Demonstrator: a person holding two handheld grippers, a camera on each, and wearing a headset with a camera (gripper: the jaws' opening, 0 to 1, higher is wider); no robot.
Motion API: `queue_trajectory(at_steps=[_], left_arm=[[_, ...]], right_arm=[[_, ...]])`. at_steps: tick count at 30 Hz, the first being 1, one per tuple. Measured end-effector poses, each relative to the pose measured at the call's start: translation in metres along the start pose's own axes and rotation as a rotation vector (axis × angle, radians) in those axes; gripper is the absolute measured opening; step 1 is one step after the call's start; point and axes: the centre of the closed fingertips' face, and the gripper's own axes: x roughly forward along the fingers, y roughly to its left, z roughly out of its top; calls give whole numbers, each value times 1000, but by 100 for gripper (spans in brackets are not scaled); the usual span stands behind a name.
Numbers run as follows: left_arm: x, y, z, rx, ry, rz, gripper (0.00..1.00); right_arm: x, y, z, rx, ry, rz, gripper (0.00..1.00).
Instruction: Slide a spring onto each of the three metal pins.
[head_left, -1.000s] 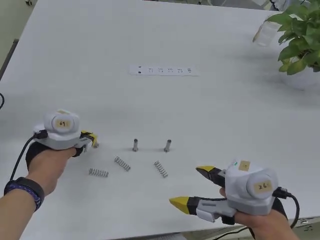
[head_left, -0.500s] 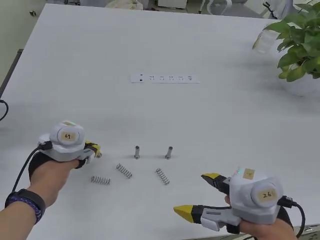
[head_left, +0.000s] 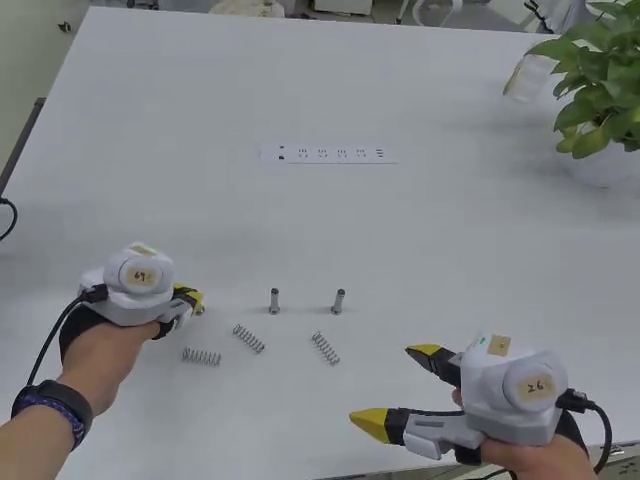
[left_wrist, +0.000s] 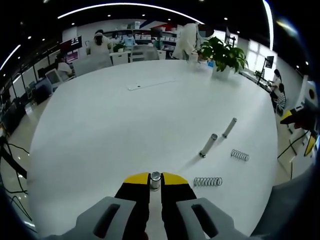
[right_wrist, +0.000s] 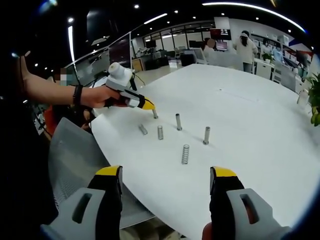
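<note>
1. The left gripper (head_left: 193, 298), with a pin (left_wrist: 155, 180) clamped in its jaws, has crept a little nearer to the left standing pin (head_left: 274, 300) and the leftmost spring (head_left: 201, 356).
2. The right gripper (head_left: 395, 386) has drawn back slightly from the right-hand spring (head_left: 325, 348), toward the near edge of the worktop (head_left: 300, 440).
3. The head camera has tipped a little, so the power strip (head_left: 328, 154) sits lower in the head view.
</note>
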Motion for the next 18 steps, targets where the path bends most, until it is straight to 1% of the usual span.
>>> queue_trajectory(at_steps=[5, 8, 12, 18], left_arm=[[0, -1, 0, 7, -5, 2, 0], [1, -3, -3, 15, 3, 4, 0], [1, -4, -3, 10, -5, 7, 0], [3, -6, -6, 11, 1, 9, 0]], right_arm=[[0, 0, -2, 2, 2, 2, 70], [0, -1, -3, 4, 5, -2, 69], [-1, -2, -3, 7, 1, -5, 69], [-1, -2, -3, 4, 2, -2, 70]])
